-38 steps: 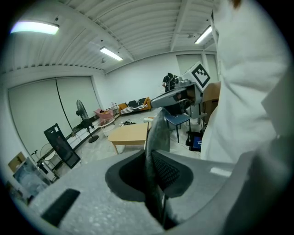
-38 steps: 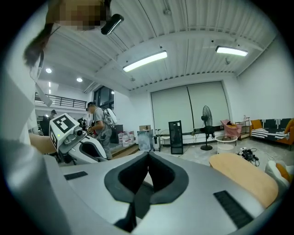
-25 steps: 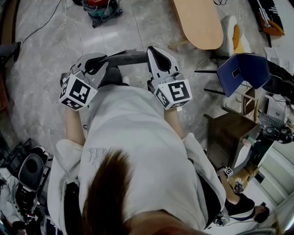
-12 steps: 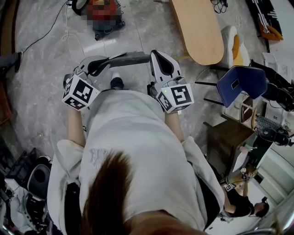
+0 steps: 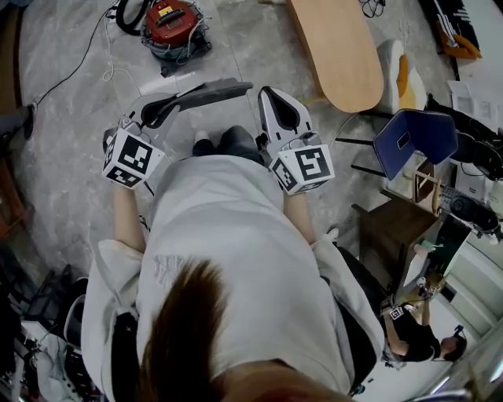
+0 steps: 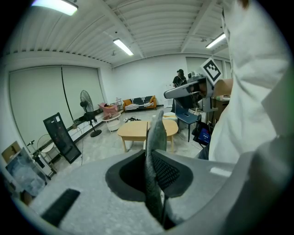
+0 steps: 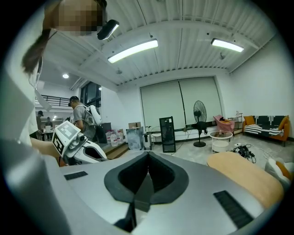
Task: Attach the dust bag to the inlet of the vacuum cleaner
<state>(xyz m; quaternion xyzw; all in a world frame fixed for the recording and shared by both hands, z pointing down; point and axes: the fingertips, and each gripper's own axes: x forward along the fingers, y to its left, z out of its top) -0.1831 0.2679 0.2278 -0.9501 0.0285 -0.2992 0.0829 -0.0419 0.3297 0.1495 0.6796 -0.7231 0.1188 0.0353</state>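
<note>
We stand on the near side of the vacuum cleaner (image 5: 170,23), well apart from it. It sits on the floor (image 5: 63,133), a red-topped drum with a dark hose (image 5: 126,11) at its left. The dust bag (image 5: 214,93) is not yet at the machine. It hangs in the air on our side of the vacuum cleaner, a flat grey piece reaching out to the right.

The left gripper (image 5: 167,108) has its jaws drawn narrow and pinched on one end of the dust bag; its own view shows the grey sheet edge-on between the pads. The right gripper (image 5: 271,98), to the right of the vacuum cleaner and nearer to us, has its jaws pressed fully together with nothing between them.

We judge that the step in hand is carrying the bag over to the machine, so the task is at an early stage. We cannot make out the inlet from here, so we should first get the vacuum cleaner square in front of us and find the opening before we bring the bag in.

One pinch at an end leaves a thin sheet free to droop and swing. We would do well to open the right gripper and take the free end, so the bag's collar meets the inlet flat rather than skewed. A pale cable (image 5: 110,49) lies on the floor just left of the vacuum cleaner, and we should keep our feet off it.
</note>
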